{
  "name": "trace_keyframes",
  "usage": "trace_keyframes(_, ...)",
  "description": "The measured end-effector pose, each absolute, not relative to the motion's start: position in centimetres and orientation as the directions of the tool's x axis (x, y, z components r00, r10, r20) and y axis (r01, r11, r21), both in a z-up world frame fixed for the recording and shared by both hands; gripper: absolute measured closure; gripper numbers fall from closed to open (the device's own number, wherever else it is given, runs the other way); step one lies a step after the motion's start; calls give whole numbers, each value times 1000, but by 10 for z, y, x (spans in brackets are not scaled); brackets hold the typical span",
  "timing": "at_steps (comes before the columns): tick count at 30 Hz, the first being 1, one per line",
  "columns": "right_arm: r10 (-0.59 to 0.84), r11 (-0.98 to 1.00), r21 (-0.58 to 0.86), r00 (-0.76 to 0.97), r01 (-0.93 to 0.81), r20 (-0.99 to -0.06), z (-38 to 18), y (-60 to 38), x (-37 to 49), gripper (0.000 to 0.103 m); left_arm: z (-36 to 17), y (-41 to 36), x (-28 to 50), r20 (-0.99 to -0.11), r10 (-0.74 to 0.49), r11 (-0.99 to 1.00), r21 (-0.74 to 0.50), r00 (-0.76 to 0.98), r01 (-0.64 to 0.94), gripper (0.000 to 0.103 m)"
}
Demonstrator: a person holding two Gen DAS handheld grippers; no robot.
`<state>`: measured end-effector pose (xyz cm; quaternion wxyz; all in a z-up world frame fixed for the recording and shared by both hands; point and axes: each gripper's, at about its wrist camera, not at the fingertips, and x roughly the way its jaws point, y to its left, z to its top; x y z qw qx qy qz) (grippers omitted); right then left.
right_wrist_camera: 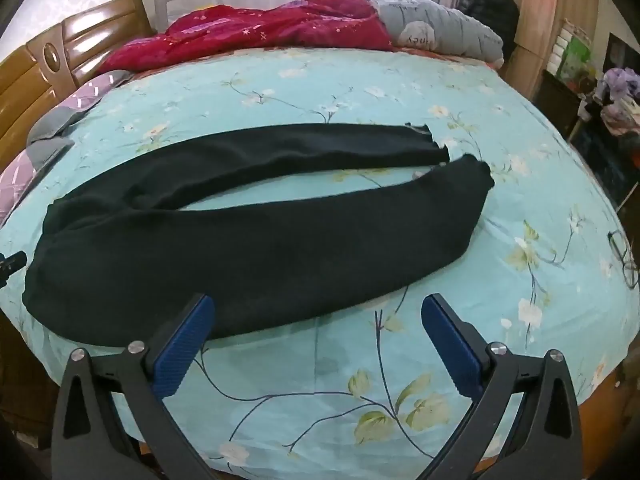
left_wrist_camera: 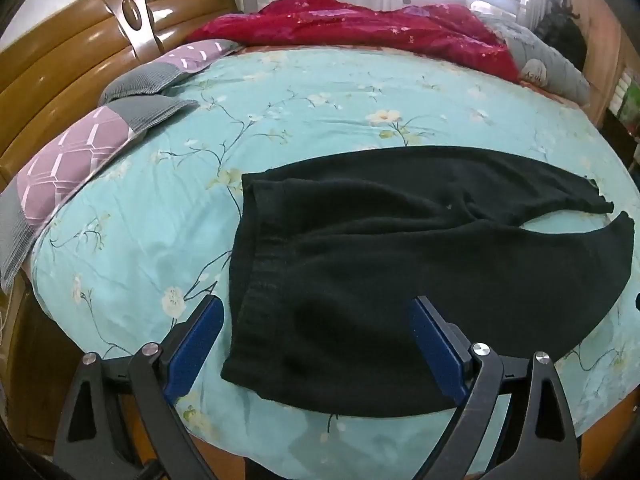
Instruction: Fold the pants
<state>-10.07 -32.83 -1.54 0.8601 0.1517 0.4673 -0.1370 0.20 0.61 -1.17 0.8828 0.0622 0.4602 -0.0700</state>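
Both your left gripper (left_wrist_camera: 316,312) and right gripper (right_wrist_camera: 318,310) hold jaws wide, empty; pinch the pants (left_wrist_camera: 400,248) shallowly and you may snag the bedsheet (right_wrist_camera: 360,84).

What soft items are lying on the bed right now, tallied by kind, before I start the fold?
Black pants: 1, spread flat with the legs apart
Pillows with pink and grey covers: 2, by the headboard
Red quilt: 1, bunched at the far side
Grey quilt: 1, beside the red one
Total: 5
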Motion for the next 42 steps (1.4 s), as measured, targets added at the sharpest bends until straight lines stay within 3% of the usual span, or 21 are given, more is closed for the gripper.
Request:
trace_keyframes(10, -174, 895, 80, 508, 439, -844, -22, -342, -124, 0, -6, -7, -2, -810, -63, 976, 73, 583, 206, 9)
trace_keyframes(25, -179, 862, 97, 476, 498, -861, -23, -355, -122, 0, -16, -15, -6, -800, -65, 961, 112, 596, 254, 9)
trace_keyframes(33, -172, 877, 76, 458, 474, -872, -20, -339, -110, 0, -23, -5, -8, -779, -8, 960, 170, 628, 223, 9)
trace_keyframes(42, -165, 900, 53, 452, 432, -876, -16, -320, -98, 0, -26, 10, -3, -792, -6, 974, 134, 611, 184, 9)
